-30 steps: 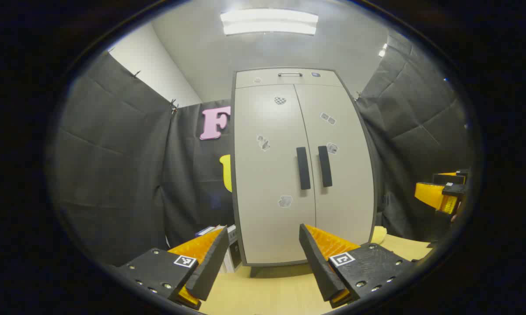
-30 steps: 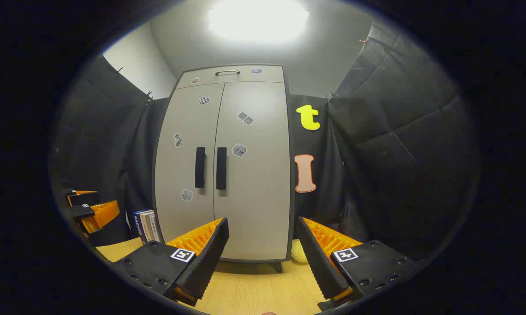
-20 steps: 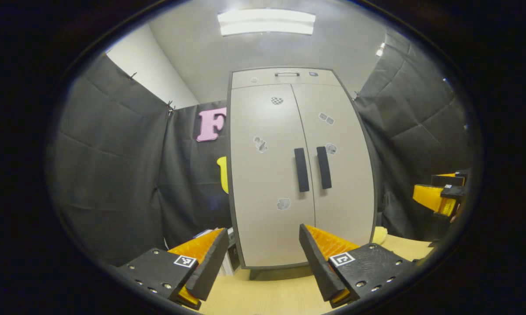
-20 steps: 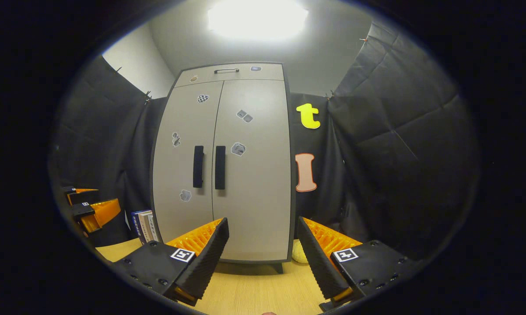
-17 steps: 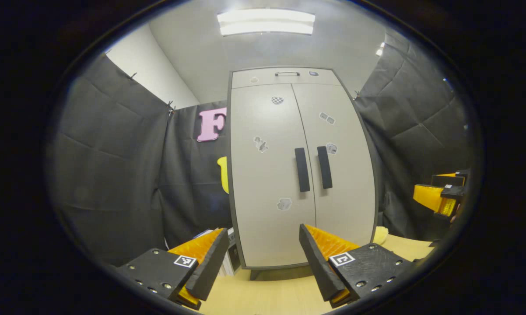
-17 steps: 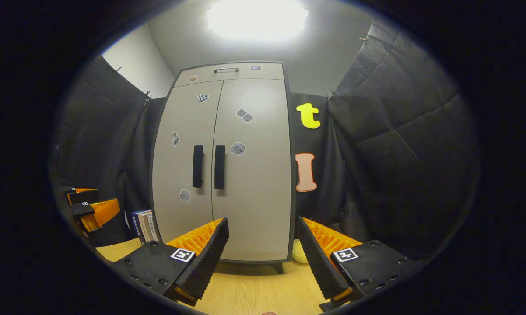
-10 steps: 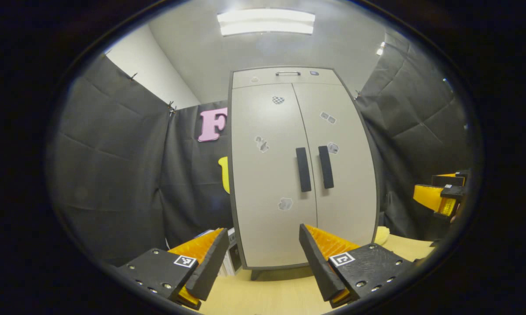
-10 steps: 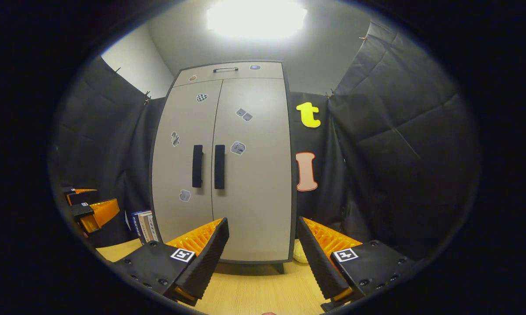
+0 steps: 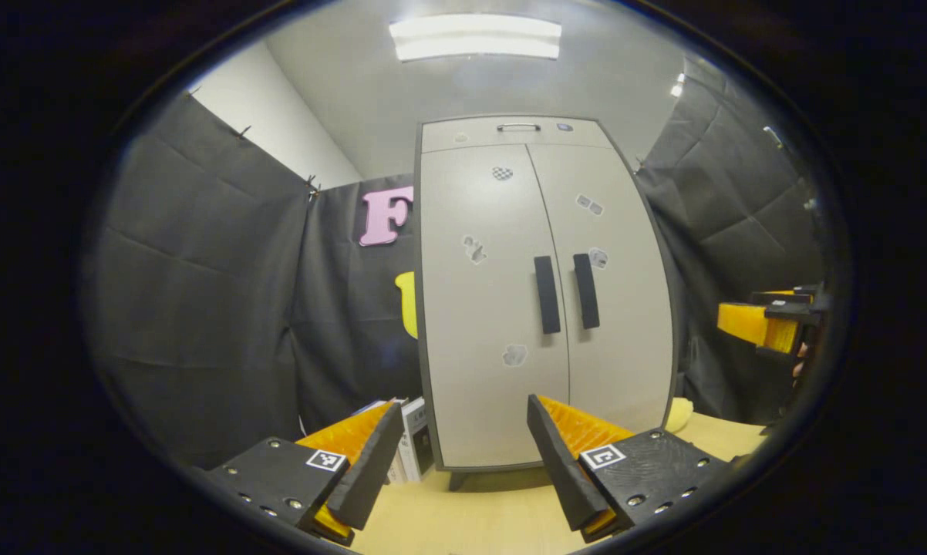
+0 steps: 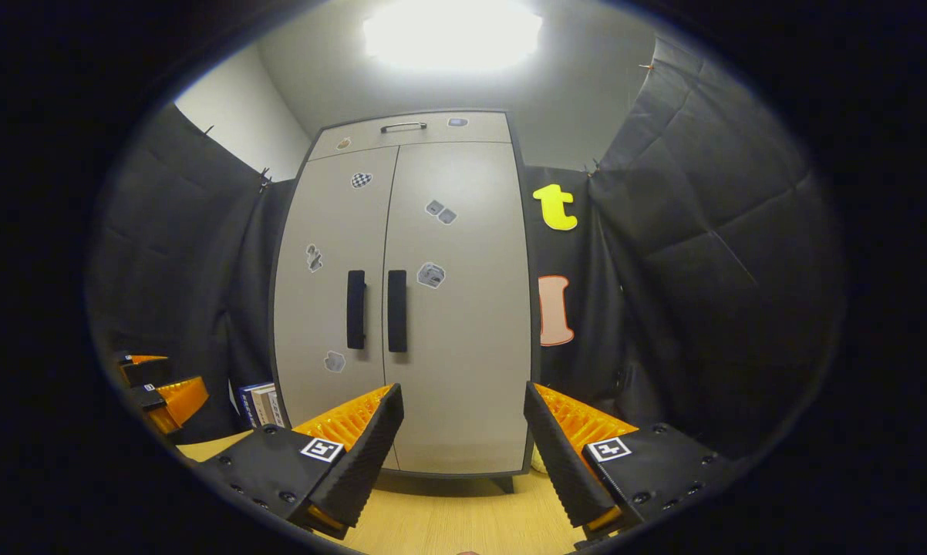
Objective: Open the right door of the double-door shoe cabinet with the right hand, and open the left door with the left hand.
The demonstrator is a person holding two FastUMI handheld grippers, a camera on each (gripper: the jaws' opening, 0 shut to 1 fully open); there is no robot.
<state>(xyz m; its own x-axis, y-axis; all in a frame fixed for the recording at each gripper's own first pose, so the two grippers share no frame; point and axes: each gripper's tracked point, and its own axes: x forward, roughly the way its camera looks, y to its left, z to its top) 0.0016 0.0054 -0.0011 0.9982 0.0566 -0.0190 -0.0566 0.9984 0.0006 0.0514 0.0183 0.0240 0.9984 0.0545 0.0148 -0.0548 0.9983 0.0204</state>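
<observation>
Both grippers are spread wide and hold nothing: the left gripper (image 9: 460, 443) and the right gripper (image 10: 463, 439) hang above the wooden table (image 10: 448, 524), apart from the cabinet (image 10: 402, 308) standing ahead. Its left door (image 9: 483, 308) and right door (image 10: 460, 308) are closed, two dark handles (image 10: 376, 310) side by side at the seam.
</observation>
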